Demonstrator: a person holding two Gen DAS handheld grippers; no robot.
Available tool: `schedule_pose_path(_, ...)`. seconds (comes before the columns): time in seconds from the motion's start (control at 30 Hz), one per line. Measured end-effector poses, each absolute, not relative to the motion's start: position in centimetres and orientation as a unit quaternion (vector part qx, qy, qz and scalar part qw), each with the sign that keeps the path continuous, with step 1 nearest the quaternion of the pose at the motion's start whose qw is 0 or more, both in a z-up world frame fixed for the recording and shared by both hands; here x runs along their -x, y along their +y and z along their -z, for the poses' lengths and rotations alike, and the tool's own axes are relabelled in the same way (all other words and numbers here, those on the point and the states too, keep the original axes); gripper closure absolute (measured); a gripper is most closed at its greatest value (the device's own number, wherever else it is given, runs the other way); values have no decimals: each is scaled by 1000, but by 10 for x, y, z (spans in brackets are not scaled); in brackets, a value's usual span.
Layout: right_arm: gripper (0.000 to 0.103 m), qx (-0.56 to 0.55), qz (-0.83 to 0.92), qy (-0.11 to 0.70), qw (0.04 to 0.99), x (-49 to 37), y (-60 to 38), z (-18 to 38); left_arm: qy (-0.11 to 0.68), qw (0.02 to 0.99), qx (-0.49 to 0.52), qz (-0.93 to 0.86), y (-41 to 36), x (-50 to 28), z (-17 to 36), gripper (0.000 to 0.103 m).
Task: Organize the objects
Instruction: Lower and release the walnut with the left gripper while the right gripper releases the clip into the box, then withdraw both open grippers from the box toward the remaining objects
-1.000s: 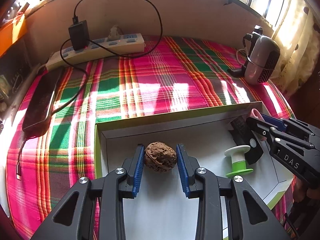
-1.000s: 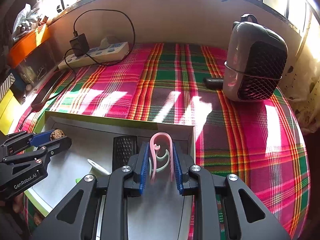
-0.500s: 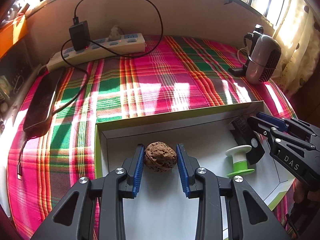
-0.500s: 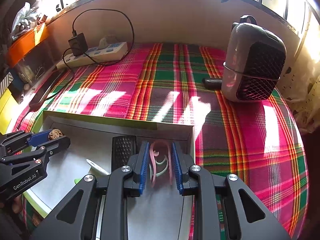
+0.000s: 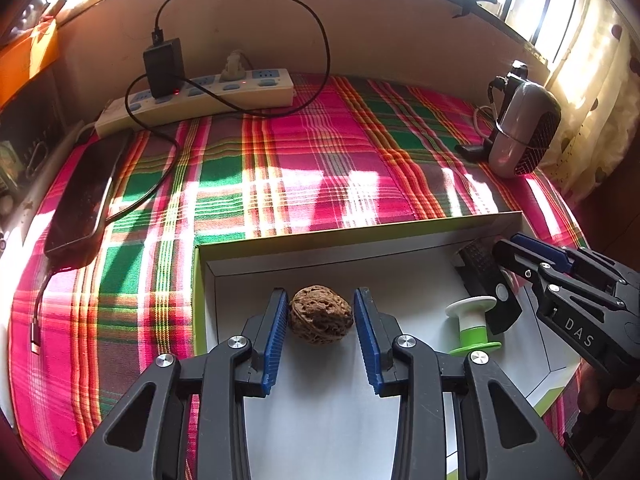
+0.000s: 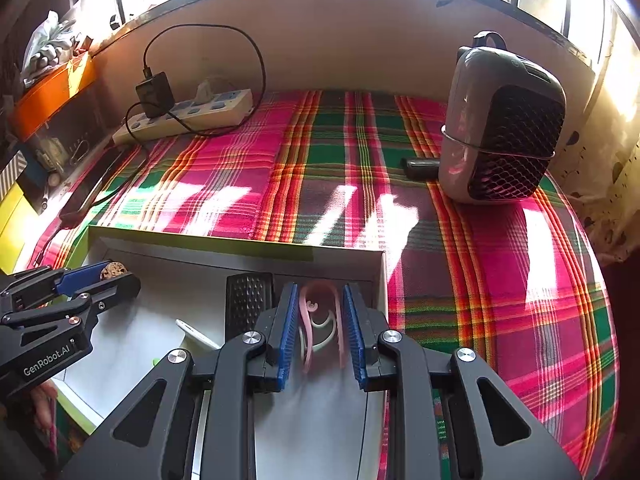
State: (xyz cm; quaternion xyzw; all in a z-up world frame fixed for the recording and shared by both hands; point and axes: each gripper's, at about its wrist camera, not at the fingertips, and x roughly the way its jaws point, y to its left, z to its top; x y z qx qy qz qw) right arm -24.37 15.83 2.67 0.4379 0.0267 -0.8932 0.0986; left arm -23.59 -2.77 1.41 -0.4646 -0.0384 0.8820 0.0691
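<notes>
A brown walnut [image 5: 321, 314] lies on the floor of a white box with a green rim [image 5: 340, 236]. My left gripper [image 5: 321, 294] straddles it. Its jaws are opening, and a thin gap shows between each blue pad and the shell. My right gripper [image 6: 320, 288] is shut on a pink U-shaped clip [image 6: 306, 320] at the box's far right corner. Seen from the left wrist, the right gripper [image 5: 510, 244] reaches into that corner and hides the clip. The right wrist view has the left gripper [image 6: 116, 274] at the left with the walnut [image 6: 113, 270] between its tips.
A green and white spool [image 5: 474, 326] and a black textured block [image 5: 486, 280] also sit in the box. On the plaid cloth are a power strip [image 5: 192, 96] with a charger, a dark phone [image 5: 86, 196] and a small grey heater [image 6: 500, 128].
The left pads have spread slightly and come off the walnut. The pink clip sits lower between the right pads than a second ago. Neither hand has shifted.
</notes>
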Motion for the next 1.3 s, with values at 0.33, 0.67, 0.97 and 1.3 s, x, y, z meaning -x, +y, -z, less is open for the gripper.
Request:
schedule_pose_path(0.33,67,-428,898,20,97,234,159,-34,-49,70,450,-889,-30,227,-23,69)
schedule_pose_path(0.67,66,-403,910,11,96,206,163,-55,-67,63,418,-904,-44,195,-46,69)
schedule_pose_path(0.97,66,-391,915,6,103,175,163,-63,-69,60,402,-911,-53,156,-58,69)
schedule_pose_path(1.3,66,-386,916,-7,112,136,168,-61,-82,54,402,-910,-67,110,-52,69)
